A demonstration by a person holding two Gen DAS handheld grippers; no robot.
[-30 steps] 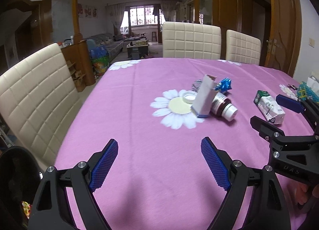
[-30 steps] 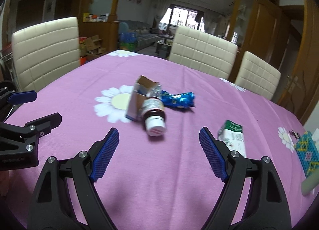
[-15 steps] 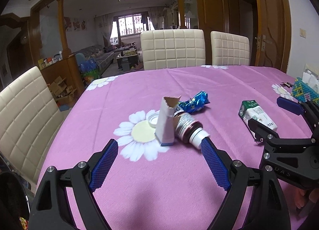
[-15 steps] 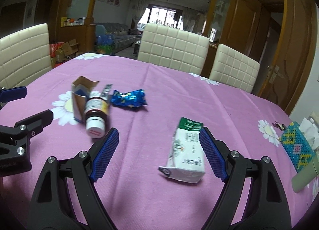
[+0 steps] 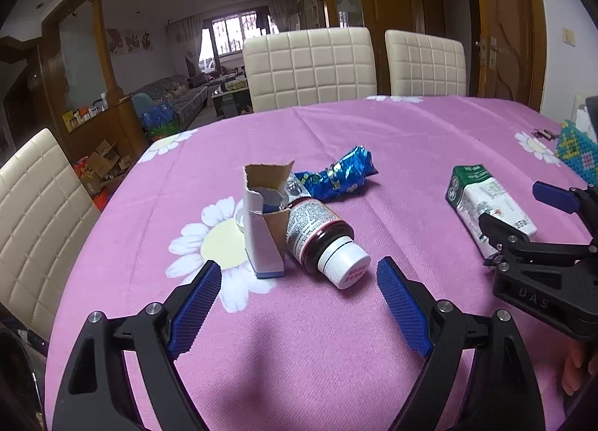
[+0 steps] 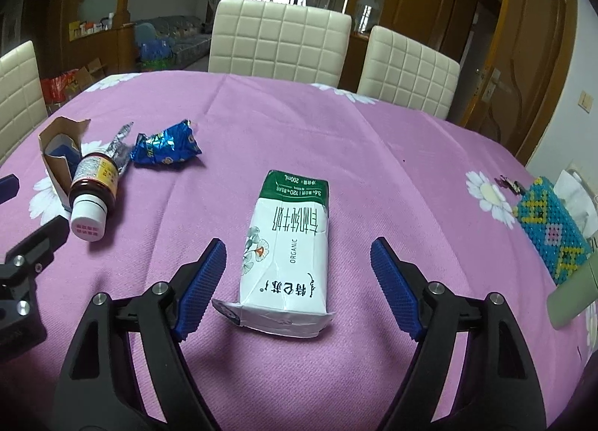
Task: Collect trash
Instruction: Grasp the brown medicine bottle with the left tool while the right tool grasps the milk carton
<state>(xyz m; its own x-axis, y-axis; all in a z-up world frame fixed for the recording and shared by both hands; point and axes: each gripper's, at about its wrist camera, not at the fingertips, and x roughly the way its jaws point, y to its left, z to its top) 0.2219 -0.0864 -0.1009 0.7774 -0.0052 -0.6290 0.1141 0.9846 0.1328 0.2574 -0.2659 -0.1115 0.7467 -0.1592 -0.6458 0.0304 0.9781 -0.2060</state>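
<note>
On the purple tablecloth (image 5: 411, 154) lie a brown medicine bottle with a white cap (image 5: 321, 240), an opened small carton box (image 5: 265, 221) standing beside it, and a crumpled blue foil wrapper (image 5: 340, 173). My left gripper (image 5: 299, 311) is open, just short of the bottle and box. A white and green milk carton (image 6: 287, 248) lies flat; its near end sits between the open fingers of my right gripper (image 6: 299, 285). The carton also shows in the left wrist view (image 5: 486, 203), as does the right gripper (image 5: 523, 214). The bottle (image 6: 91, 188), box (image 6: 59, 158) and wrapper (image 6: 164, 147) show at left in the right wrist view.
A beaded tissue box (image 6: 553, 225) sits at the table's right edge with a small dark item (image 6: 508, 184) near it. Cream padded chairs (image 6: 280, 42) stand around the table. A small clear cup (image 5: 241, 219) hides behind the carton box.
Both grippers moved forward and to the right. The left now faces the bottle and box closely; the right has closed in so the milk carton lies between its open fingers.
</note>
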